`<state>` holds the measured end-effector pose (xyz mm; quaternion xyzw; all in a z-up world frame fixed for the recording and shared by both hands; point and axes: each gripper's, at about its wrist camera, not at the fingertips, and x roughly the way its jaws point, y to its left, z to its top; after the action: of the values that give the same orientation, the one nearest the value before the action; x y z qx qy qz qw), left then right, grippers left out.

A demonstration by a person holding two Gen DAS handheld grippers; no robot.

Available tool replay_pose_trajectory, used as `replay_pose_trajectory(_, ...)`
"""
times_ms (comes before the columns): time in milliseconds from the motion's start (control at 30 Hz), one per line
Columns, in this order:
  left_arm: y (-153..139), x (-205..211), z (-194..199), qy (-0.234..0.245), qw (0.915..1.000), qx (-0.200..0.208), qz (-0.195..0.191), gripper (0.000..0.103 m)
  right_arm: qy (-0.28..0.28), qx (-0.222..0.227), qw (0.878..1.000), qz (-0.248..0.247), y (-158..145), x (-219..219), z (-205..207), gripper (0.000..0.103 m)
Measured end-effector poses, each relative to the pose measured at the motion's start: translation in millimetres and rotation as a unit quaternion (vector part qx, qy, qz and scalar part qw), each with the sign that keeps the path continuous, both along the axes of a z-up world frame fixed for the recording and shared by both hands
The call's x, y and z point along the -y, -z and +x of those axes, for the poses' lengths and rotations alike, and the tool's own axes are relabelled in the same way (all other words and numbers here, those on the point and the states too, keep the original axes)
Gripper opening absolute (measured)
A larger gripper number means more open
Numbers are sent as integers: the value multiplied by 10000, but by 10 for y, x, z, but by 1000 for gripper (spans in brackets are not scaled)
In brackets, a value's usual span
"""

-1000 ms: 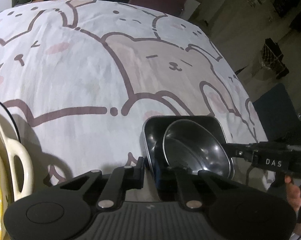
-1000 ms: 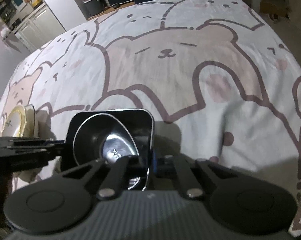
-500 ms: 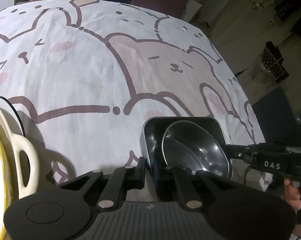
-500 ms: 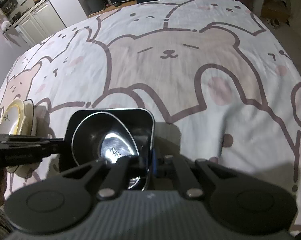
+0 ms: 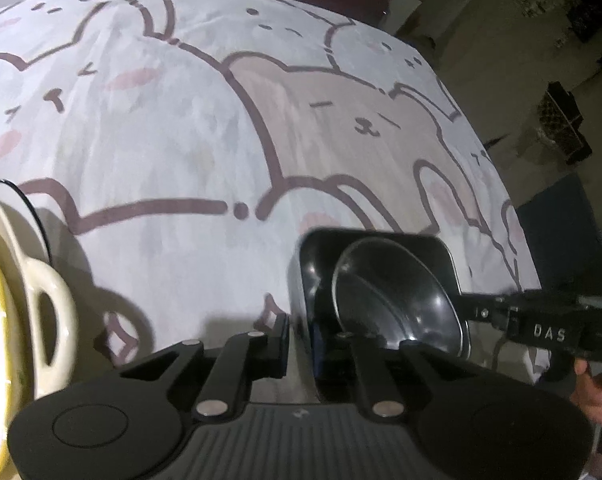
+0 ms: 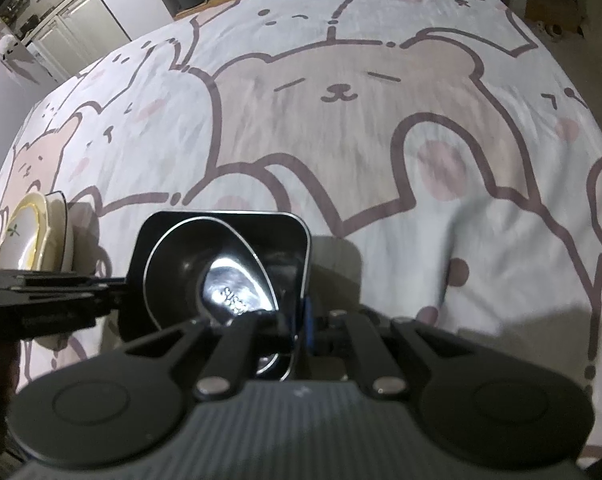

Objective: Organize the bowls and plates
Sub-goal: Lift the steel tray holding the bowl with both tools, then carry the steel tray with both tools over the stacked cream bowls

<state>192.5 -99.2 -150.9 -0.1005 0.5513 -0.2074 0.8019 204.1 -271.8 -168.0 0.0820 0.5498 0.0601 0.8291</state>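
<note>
A square steel tray (image 5: 441, 246) (image 6: 297, 224) holds a round steel bowl (image 5: 397, 292) (image 6: 205, 264) tilted inside it. My left gripper (image 5: 301, 334) is shut on the tray's left wall. My right gripper (image 6: 301, 328) is shut on the tray's right wall; its black body shows in the left wrist view (image 5: 541, 320). Both hold the tray just above the bear-print cloth (image 5: 181, 140). A stack of cream and yellow dishes with a handle (image 5: 25, 312) (image 6: 33, 232) sits to the left.
The bear-print tablecloth (image 6: 381, 120) covers the whole table; its right edge drops off to a dark floor (image 5: 541, 60). Kitchen cabinets (image 6: 61, 24) stand beyond the far left corner.
Both grippers and the tray have shifted slightly left, nearer the cream dish stack. The grip on the tray is unchanged.
</note>
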Motion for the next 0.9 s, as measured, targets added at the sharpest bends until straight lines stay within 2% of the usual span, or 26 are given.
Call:
replay_pose_trajectory(100, -19, -15, 17, -26, 10000, -20, 10, 16, 6, -65, 10000, -27, -2, -18, 33, 7)
replay_pose_trajectory(233, -30, 15, 0, 105, 9999, -85, 13, 8, -15, -122, 9999, -68, 17, -51, 44, 8)
replay_pose_trajectory(333, -33, 26, 7, 106, 9999, -105, 63, 7, -14, -126, 9999, -92, 5, -64, 49, 7)
replay_pose_trajectory(500, -14, -9, 29, 28, 9998, -193, 1, 6, -51, -80, 9999, -60, -37, -68, 54, 7)
replay_pose_trajectory(700, -7, 49, 32, 85, 9998, -109, 116, 8, -108, -62, 9998, -151, -31, -81, 59, 7)
replay_pose_trajectory(900, -59, 13, 35, 30, 9999, -140, 82, 5, -57, -22, 9999, -82, -53, -62, 40, 6)
